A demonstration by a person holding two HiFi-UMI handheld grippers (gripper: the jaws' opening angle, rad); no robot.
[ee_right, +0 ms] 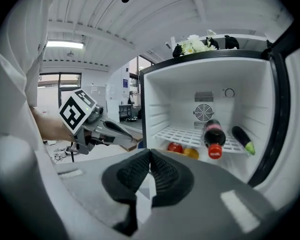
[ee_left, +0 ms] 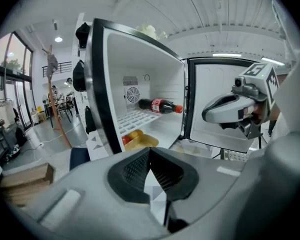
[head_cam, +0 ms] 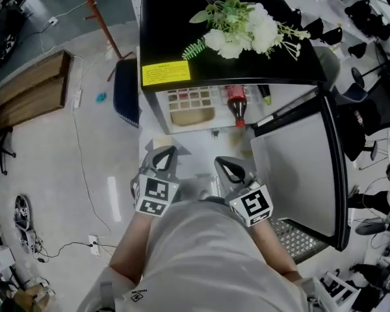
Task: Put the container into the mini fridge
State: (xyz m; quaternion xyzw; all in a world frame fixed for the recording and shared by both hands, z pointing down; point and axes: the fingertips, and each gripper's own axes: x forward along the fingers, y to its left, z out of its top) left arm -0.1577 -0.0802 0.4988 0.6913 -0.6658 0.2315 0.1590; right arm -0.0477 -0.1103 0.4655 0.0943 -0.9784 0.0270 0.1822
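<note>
The mini fridge stands open, its door swung out to the right. A tan container with fruit in it sits on the fridge floor, below the wire shelf; it shows yellow in the left gripper view. My left gripper and right gripper hover side by side in front of the opening, clear of the container. In their own views the left gripper and the right gripper are both shut, pads together, with nothing between them.
A cola bottle and a dark eggplant lie on the wire shelf. White flowers and a yellow sticker are on the black top. A wooden crate stands on the floor at left.
</note>
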